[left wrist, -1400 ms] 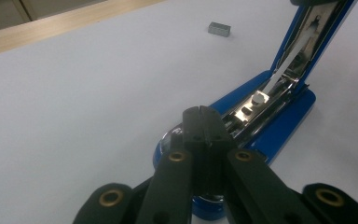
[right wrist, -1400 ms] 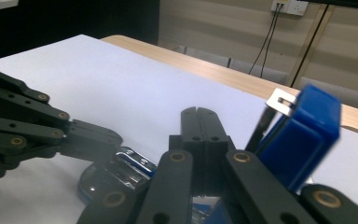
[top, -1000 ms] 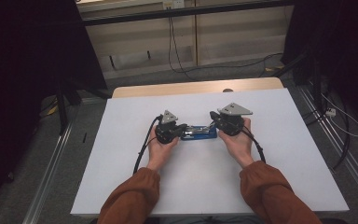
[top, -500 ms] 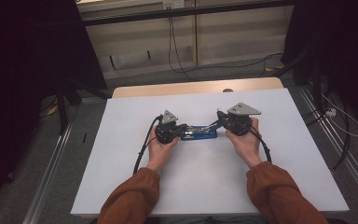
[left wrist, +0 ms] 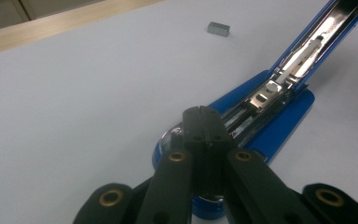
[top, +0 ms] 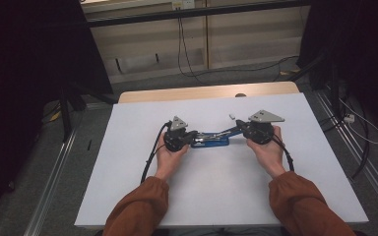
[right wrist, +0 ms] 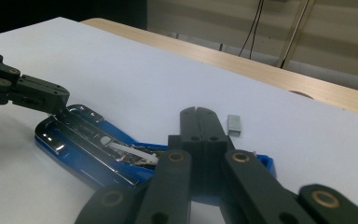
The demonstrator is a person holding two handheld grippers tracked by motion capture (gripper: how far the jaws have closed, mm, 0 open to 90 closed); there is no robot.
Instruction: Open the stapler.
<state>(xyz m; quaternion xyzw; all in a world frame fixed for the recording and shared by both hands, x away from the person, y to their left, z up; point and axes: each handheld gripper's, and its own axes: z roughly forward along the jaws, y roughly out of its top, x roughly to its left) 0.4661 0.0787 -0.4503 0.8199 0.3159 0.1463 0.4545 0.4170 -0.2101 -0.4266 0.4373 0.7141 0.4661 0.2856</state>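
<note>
No text or labels can be read

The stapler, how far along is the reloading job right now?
Done: the blue stapler is swung open, its metal channel exposed. In hand: the left gripper pins its base end, the right gripper holds the raised top arm. Left: the strip of staples lies loose on the white tabletop, apparently not yet loaded.

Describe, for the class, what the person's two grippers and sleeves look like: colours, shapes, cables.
Both sleeves are rust-orange. The left gripper and right gripper are black, each topped by a grey three-cornered plate and trailing a black cable. Their flat black linkage arms carry brass-coloured rivets.
</note>
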